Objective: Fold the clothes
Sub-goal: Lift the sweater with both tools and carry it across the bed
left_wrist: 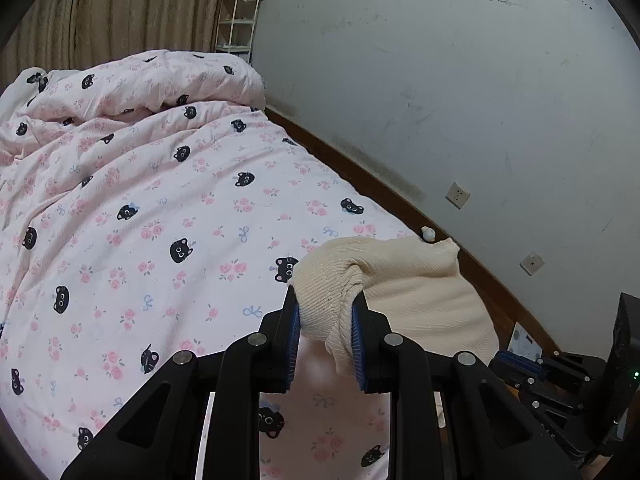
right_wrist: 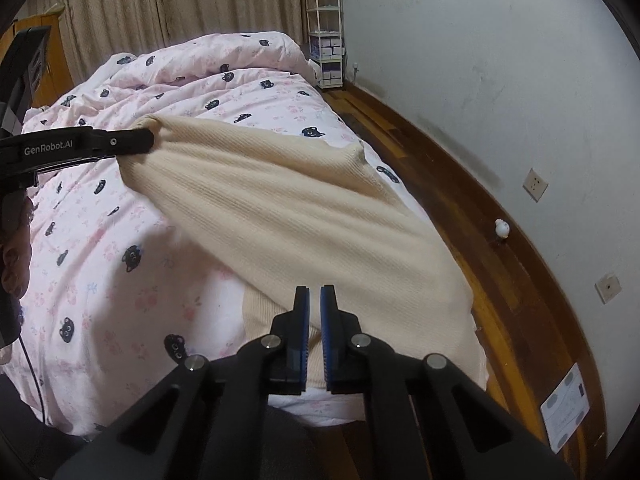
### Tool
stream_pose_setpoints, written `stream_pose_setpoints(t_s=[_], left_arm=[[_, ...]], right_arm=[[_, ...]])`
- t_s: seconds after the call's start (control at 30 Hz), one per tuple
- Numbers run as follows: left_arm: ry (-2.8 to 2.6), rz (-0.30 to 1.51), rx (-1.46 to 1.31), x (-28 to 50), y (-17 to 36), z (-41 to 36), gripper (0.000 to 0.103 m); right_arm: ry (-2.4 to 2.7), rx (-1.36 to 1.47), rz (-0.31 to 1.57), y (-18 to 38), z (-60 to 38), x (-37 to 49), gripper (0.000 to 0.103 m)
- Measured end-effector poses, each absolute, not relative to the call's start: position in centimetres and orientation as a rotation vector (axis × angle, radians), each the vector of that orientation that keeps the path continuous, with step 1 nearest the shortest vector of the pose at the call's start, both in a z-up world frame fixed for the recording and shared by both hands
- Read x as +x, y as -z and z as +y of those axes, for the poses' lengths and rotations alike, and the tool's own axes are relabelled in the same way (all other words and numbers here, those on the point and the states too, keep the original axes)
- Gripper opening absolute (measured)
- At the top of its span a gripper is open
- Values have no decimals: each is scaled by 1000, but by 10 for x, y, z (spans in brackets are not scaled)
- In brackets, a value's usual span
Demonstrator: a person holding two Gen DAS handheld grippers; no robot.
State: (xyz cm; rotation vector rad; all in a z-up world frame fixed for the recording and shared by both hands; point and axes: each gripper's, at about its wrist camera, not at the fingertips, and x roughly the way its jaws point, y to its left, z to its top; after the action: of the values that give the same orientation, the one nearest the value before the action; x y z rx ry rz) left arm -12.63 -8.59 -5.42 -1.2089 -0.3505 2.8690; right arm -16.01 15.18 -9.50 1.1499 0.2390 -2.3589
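Observation:
A cream ribbed knit garment (right_wrist: pixel 288 208) lies on the pink cat-print bed cover (right_wrist: pixel 120 264), near the bed's right edge. My left gripper (left_wrist: pixel 326 304) is shut on a bunched corner of the garment (left_wrist: pixel 332 288) and holds it lifted above the cover; it shows from the side in the right wrist view (right_wrist: pixel 150 138). My right gripper (right_wrist: pixel 315 294) hovers over the near part of the garment with its jaws nearly closed and nothing between them. It shows at the lower right of the left wrist view (left_wrist: pixel 520 364).
A white wall (right_wrist: pixel 500 80) and a wooden floor strip (right_wrist: pixel 480 216) run along the bed's right side. A white shelf rack (right_wrist: pixel 326 28) stands at the far corner by beige curtains (right_wrist: pixel 180 4). A small white figure (right_wrist: pixel 501 229) sits on the floor.

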Motion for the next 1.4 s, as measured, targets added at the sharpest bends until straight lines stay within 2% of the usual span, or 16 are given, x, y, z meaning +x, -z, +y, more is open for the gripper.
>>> stream_pose_setpoints(t_s=[0.23,0.33,0.4,0.43,0.47,0.5,0.8,0.83,0.87,0.93,1.23,1.4], left_arm=[[-2897,-367,-1156,-111,38,-90,20],[-2924,-376,-1129,-102,29,-97,20],[-2936,-382,-1121,-97,26,-101,20],[-2942,-387,-1118,-95,24,-104,20],[-2949,-392,-1116,-92,22,-108,20],[-2956,-393,-1112,-89,20,-110,20],[-3011,-445,-1065,-59,5,-135,20],[-3020,-452,-1059,-54,3,-140,20],[-3028,-457,-1056,-51,2,-143,20],[-3044,-477,-1050,-44,1,-151,20],[-3138,-628,-1052,8,5,-209,20],[-3242,-700,-1038,62,-10,-250,20]], right_arm=[[2349,1156,221,93,157,-154,6],[2338,1141,225,91,152,-149,9],[2335,1125,238,91,146,-144,25],[2334,1116,244,91,142,-141,46],[2336,1100,250,90,138,-138,62],[2333,1087,257,90,134,-136,64],[2318,1114,400,115,93,-141,61],[2316,1121,418,119,89,-142,50],[2314,1128,436,122,85,-143,27],[2310,1140,470,128,77,-145,11],[2294,1090,463,103,75,-137,12],[2254,1039,481,84,49,-120,11]])
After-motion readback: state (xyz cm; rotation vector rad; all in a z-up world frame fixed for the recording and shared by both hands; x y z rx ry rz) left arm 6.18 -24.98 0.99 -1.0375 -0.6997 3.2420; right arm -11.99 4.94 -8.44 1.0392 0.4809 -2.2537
